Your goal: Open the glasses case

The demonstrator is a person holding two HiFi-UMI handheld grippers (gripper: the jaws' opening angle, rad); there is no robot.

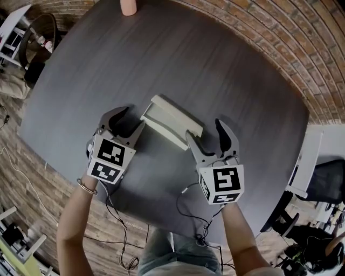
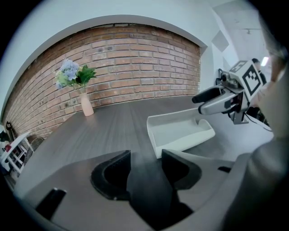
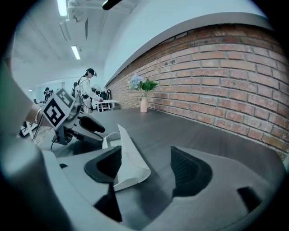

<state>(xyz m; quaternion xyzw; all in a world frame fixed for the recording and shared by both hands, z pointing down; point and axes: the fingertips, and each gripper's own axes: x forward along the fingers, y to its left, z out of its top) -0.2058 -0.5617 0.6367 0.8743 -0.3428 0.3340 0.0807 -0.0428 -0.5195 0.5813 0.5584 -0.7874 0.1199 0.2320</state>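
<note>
The white glasses case (image 1: 172,121) lies open on the dark round table (image 1: 226,70), its lid raised and its inside empty (image 2: 180,131). My left gripper (image 1: 126,123) sits just left of the case, jaws apart with only table between them (image 2: 145,155). My right gripper (image 1: 211,141) hovers at the case's near right end, open. In the right gripper view the case's end (image 3: 128,162) pokes in front of the left jaw, and no pad presses on it. Each gripper appears in the other's view: the right gripper (image 2: 205,101) and the left gripper (image 3: 97,131).
A pink vase (image 1: 128,6) with flowers (image 2: 72,74) stands at the table's far edge, before a brick wall (image 2: 135,58). Cables (image 1: 188,213) hang over the near edge. Chairs and shelving (image 1: 318,178) stand around the table. People stand far off (image 3: 88,88).
</note>
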